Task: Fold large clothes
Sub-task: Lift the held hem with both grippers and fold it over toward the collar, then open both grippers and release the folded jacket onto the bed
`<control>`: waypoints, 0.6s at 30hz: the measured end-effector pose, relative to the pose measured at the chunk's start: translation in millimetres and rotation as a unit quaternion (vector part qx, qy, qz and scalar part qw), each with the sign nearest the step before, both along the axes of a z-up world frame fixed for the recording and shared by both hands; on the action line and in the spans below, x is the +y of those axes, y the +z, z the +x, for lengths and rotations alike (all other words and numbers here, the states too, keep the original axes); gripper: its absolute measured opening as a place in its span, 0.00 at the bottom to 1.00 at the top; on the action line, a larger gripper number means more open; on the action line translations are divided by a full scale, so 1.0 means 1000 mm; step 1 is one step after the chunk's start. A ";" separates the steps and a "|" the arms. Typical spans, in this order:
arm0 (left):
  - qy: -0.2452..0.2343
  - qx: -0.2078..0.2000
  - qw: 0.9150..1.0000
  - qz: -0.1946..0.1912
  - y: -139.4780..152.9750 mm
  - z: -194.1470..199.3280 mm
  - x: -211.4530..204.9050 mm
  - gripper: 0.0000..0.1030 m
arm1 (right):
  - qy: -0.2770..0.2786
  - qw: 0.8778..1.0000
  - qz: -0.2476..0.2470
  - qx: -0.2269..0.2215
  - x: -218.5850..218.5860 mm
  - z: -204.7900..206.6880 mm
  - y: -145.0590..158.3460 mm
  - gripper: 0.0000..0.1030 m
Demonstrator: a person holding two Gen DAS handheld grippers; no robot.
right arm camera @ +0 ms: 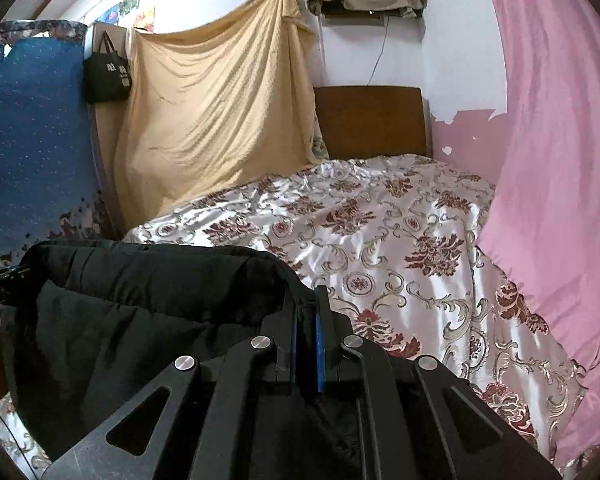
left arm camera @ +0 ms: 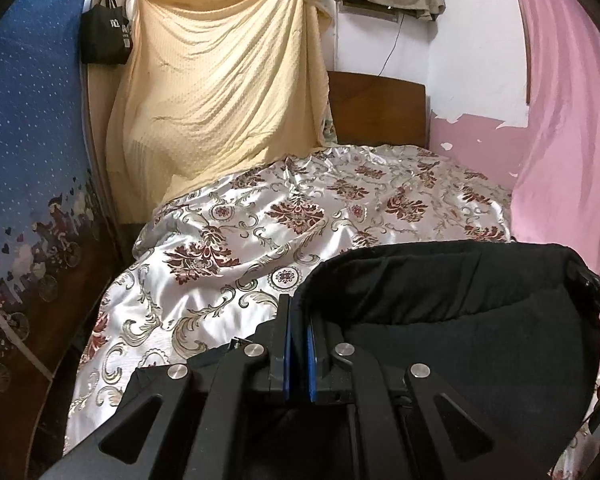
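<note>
A large black garment hangs stretched between my two grippers above the bed. My left gripper is shut on its left top edge, blue pads pressed together on the cloth. The right gripper shows at the right edge of the left wrist view. In the right wrist view my right gripper is shut on the garment's right top edge, and the left gripper shows at the far left. The garment's lower part is hidden below the frames.
The bed carries a shiny white floral cover with a brown headboard behind. A yellow sheet and a black bag hang on the wall. A pink curtain hangs right, a blue mattress left.
</note>
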State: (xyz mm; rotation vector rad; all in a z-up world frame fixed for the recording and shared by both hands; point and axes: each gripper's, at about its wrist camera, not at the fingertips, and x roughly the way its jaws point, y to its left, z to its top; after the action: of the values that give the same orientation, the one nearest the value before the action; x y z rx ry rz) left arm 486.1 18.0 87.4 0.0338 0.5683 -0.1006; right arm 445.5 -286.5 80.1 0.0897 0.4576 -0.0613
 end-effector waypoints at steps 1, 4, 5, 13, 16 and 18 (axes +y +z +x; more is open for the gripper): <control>0.004 0.002 1.000 -0.003 -0.003 0.005 0.000 0.06 | -0.002 1.000 -0.001 0.004 0.000 0.005 -0.005 0.06; 0.014 0.016 1.000 -0.017 -0.017 0.021 -0.001 0.06 | -0.009 1.000 -0.002 0.017 -0.002 0.021 -0.018 0.06; 0.017 0.022 0.999 -0.018 -0.023 0.027 -0.001 0.06 | -0.010 1.000 -0.002 0.021 -0.004 0.024 -0.023 0.06; 0.023 0.039 0.999 0.005 -0.057 0.053 -0.009 0.06 | -0.020 0.998 -0.015 0.058 -0.008 0.060 -0.061 0.06; 0.024 0.044 0.999 0.009 -0.067 0.061 -0.012 0.06 | -0.021 0.997 -0.014 0.068 -0.010 0.069 -0.073 0.06; 0.026 0.047 0.998 0.010 -0.072 0.066 -0.013 0.06 | -0.020 0.997 -0.014 0.075 -0.010 0.074 -0.080 0.06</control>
State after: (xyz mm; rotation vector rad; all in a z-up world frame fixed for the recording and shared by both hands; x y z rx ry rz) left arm 552.2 4.6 15.1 0.0341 0.6647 -0.0458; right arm 519.3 -296.6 0.3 0.0661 0.6053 -0.1143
